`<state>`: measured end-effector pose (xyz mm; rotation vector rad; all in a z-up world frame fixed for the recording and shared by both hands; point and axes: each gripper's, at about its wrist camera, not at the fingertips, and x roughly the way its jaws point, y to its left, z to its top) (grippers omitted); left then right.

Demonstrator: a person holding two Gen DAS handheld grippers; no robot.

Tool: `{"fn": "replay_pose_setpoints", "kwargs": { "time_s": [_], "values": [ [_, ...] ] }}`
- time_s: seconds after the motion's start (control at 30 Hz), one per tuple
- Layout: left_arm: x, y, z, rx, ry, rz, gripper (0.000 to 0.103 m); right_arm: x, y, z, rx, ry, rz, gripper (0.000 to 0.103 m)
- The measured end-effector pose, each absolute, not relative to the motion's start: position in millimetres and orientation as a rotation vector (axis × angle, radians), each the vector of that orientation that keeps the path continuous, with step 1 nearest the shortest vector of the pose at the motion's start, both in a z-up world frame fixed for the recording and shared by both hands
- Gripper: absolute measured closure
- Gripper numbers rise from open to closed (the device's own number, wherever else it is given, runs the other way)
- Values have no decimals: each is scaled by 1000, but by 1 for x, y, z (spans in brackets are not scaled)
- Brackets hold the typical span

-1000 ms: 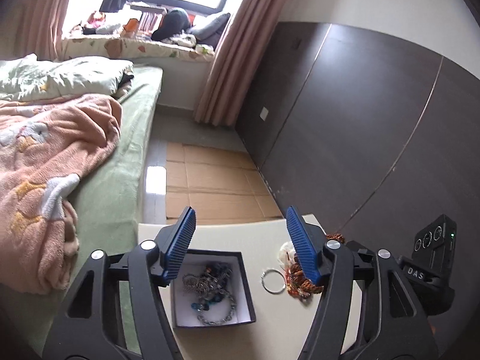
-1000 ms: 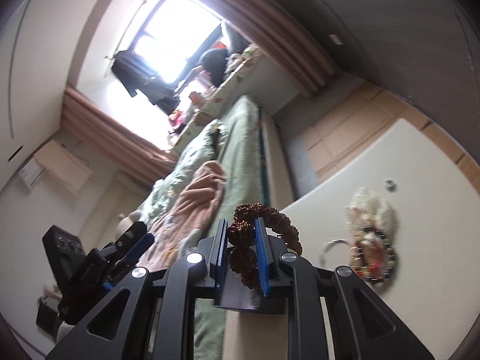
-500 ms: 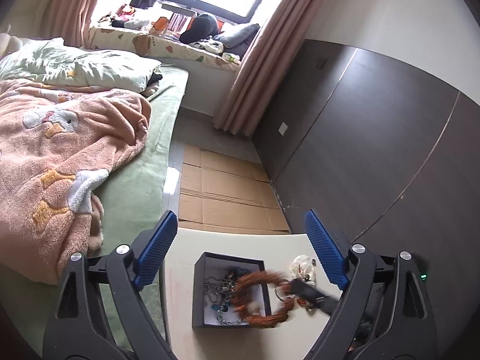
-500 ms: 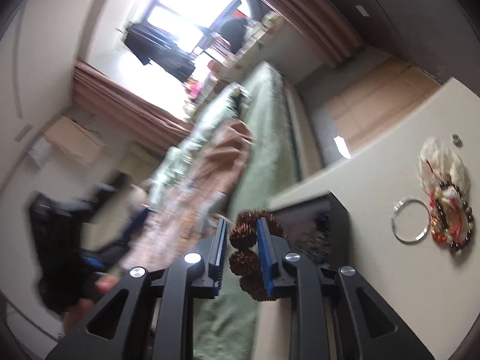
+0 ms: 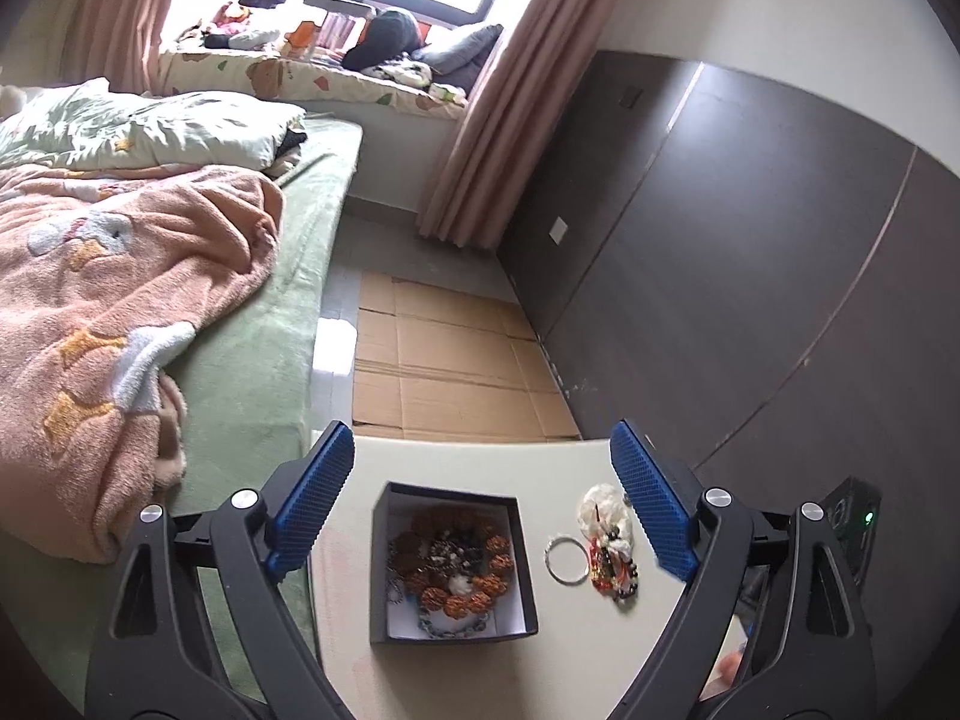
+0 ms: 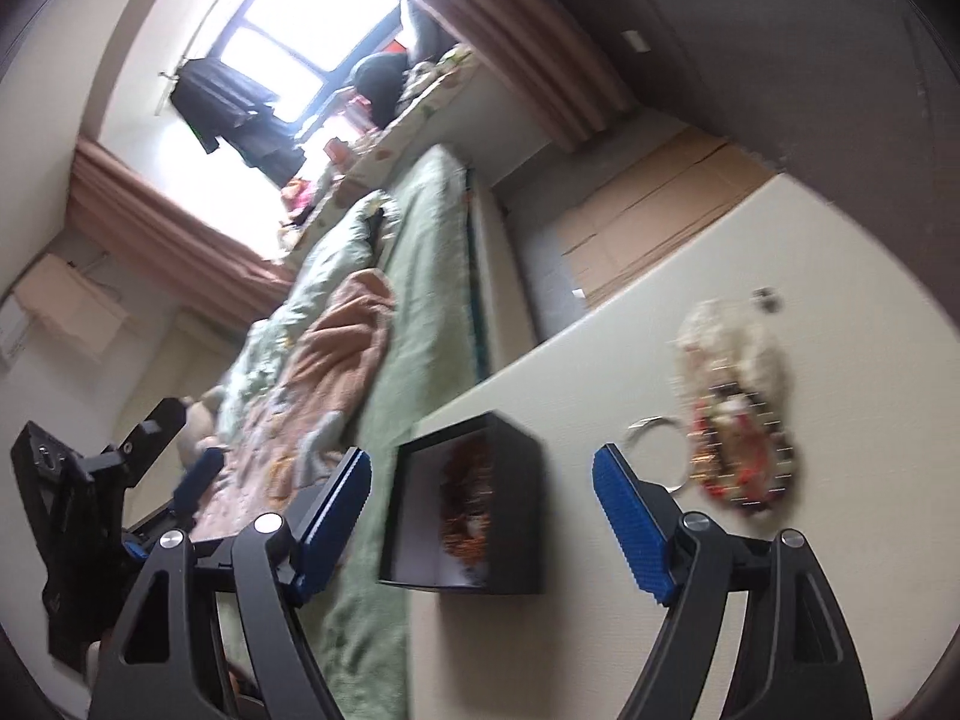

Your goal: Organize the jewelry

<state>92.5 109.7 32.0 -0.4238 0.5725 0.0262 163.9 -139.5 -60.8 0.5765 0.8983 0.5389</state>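
A black jewelry box [image 5: 453,564] sits on the cream table [image 5: 600,660]. A brown bead bracelet [image 5: 456,564] lies in it on top of chains. The box also shows in the right wrist view [image 6: 468,516], with the bracelet [image 6: 465,498] inside. A silver ring [image 5: 566,558], a red and dark bead bracelet [image 5: 612,570] and a white pouch [image 5: 603,510] lie right of the box. My left gripper [image 5: 474,501] is open and empty above the box. My right gripper [image 6: 480,504] is open and empty, close to the box. The ring [image 6: 651,429] and the bead pile [image 6: 735,420] lie beyond its right finger.
A bed with a green sheet [image 5: 258,324] and a peach blanket [image 5: 102,312] runs along the table's left side. Cardboard [image 5: 444,372] covers the floor beyond the table. A dark wall panel [image 5: 750,240] stands to the right. The left gripper shows at left in the right wrist view [image 6: 90,498].
My right gripper carried the brown bead bracelet over the box, opened and let it go. The bracelet now lies in the box. My left gripper has lifted back a little.
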Motion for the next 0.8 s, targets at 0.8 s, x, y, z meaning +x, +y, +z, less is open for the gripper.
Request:
{"fn": "replay_pose_setpoints", "kwargs": {
  "time_s": [0.8],
  "values": [
    [131,-7,-18,-244,759,-89,6,159,-251,-65,527,976,242,8]
  ]
}}
